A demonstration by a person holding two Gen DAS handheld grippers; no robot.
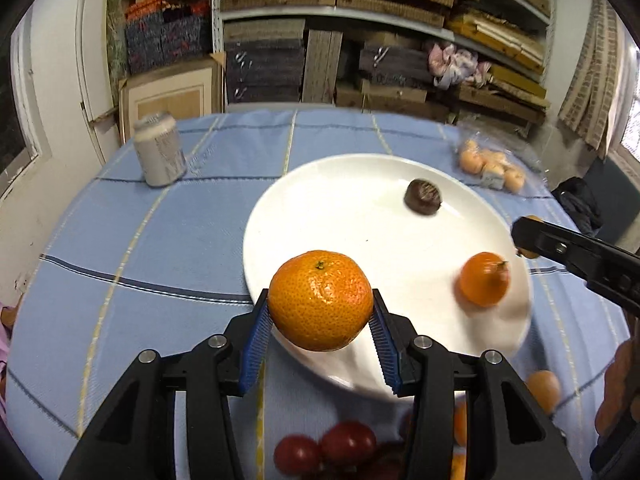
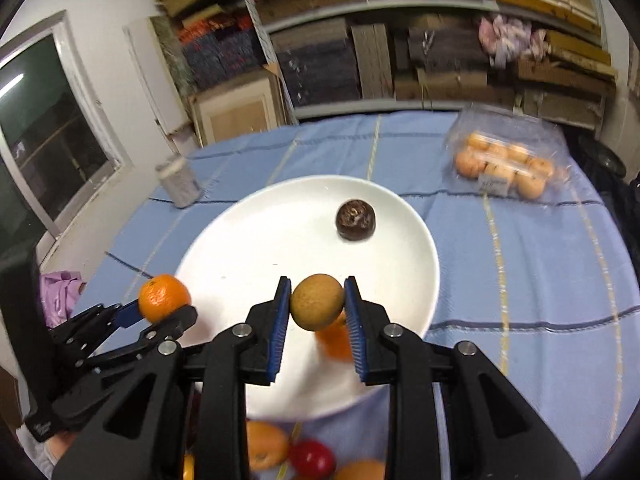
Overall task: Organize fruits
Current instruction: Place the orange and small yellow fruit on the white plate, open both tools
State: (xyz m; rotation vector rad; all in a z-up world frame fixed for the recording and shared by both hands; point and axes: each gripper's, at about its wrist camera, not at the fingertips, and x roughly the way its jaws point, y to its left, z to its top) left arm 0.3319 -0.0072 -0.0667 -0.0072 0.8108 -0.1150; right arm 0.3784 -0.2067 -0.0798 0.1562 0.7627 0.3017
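Loose fruit (image 2: 310,458): nearest the cameras, red and orange pieces on the blue cloth, partly hidden behind the grippers.
Left gripper (image 1: 321,312): clamped on a tangerine (image 1: 320,300), blue pads pressing both sides, held over the near rim of the plate.
Right gripper (image 2: 317,307): clamped on a small brownish round fruit (image 2: 317,302), also held above the plate.
Plate (image 1: 340,216): white, on the cloth; holds a small orange (image 1: 485,279) near its right edge and a dark brown round fruit (image 1: 423,197) toward the far side.
Can (image 1: 159,149): far left of the plate, upright, well apart.
Bagged fruit (image 2: 506,165): clear pack of pale orange fruit, far right on the table (image 2: 540,272).
Background: shelves stacked with boxes.
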